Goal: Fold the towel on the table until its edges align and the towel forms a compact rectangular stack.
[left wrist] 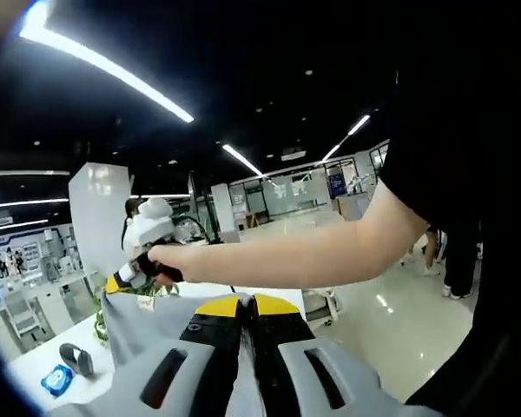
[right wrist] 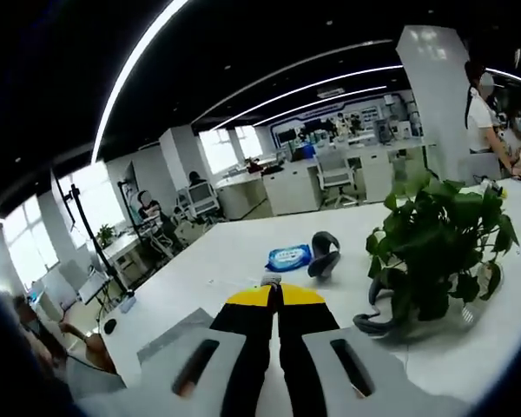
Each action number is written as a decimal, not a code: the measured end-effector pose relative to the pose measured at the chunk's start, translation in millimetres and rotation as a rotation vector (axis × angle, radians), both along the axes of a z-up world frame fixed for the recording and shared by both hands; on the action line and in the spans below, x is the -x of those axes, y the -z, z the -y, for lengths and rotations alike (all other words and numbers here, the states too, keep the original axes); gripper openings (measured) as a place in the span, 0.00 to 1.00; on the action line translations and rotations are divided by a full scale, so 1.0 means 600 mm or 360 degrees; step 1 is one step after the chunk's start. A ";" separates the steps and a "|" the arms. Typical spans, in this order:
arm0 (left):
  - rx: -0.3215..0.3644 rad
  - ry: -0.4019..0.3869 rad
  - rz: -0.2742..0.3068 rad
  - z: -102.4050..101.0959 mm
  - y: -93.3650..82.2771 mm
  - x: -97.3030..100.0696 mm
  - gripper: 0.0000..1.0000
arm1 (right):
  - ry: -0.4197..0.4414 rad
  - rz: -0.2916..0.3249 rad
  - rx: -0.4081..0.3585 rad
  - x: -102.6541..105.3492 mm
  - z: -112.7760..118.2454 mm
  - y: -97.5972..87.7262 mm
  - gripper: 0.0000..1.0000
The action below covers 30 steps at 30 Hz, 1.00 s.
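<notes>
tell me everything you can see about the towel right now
The towel is plain grey cloth, soft and slightly creased. In the left gripper view it is lifted off the white table and hangs as a sheet: the left gripper has its jaws shut on one part, cloth showing in the slit between them, and the right gripper, held in the person's hand, pinches another corner. In the right gripper view a grey stretch lies beside the right gripper. It is not yet a folded stack.

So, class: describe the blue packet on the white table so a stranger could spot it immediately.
Start at the white table in the right gripper view, with the potted plant on it. Beside the plant lies a grey curved object; the blue packet lies flat right next to it, the only bright blue thing there.
</notes>
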<state>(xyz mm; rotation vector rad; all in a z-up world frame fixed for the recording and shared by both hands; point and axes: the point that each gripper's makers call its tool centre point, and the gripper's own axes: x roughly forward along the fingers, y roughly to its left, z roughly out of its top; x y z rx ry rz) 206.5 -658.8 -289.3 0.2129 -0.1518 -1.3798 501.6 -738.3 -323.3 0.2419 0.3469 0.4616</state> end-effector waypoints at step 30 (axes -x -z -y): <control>0.0084 -0.0613 -0.0228 -0.252 0.058 -0.071 0.04 | -0.0309 -0.0126 -0.0225 -0.056 -0.210 0.038 0.00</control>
